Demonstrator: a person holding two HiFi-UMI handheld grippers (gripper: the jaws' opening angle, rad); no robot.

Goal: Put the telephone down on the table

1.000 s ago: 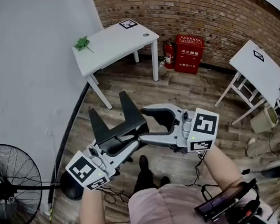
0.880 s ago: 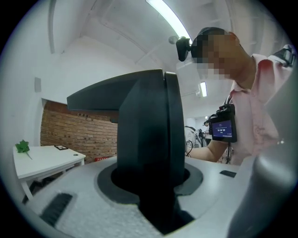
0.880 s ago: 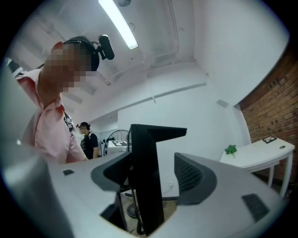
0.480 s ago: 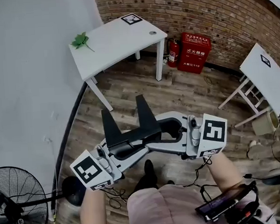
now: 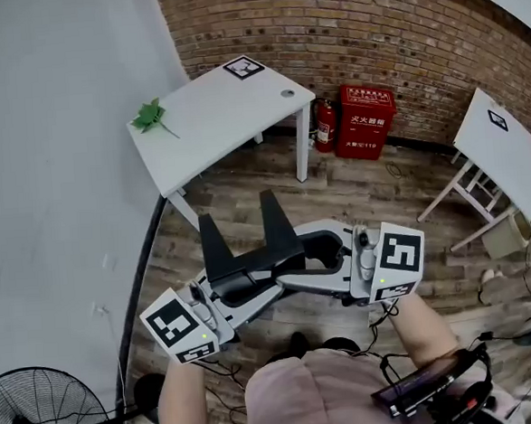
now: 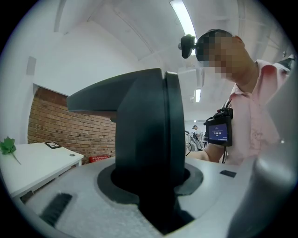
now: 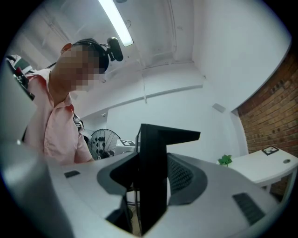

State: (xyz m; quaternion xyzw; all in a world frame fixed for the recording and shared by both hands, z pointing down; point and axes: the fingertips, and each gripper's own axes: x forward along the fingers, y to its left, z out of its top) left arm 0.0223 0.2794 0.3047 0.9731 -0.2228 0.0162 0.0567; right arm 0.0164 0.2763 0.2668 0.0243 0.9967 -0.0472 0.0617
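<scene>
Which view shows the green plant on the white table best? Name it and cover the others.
The head view: the green plant lies whole near the left corner of the white table. The left gripper view catches it at the frame's edge; the right gripper view shows a small distant sprig.

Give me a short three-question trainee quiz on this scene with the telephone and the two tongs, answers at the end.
1. Of the left tongs and right tongs, which grip the light-grey plastic telephone? A: left only. B: right only. C: both.
2. True or false: the telephone already lies on the white rectangular table.
3. Fill in: a small green leafy ___ lies on that table.
Key: 1 C; 2 false; 3 sprig.
</scene>
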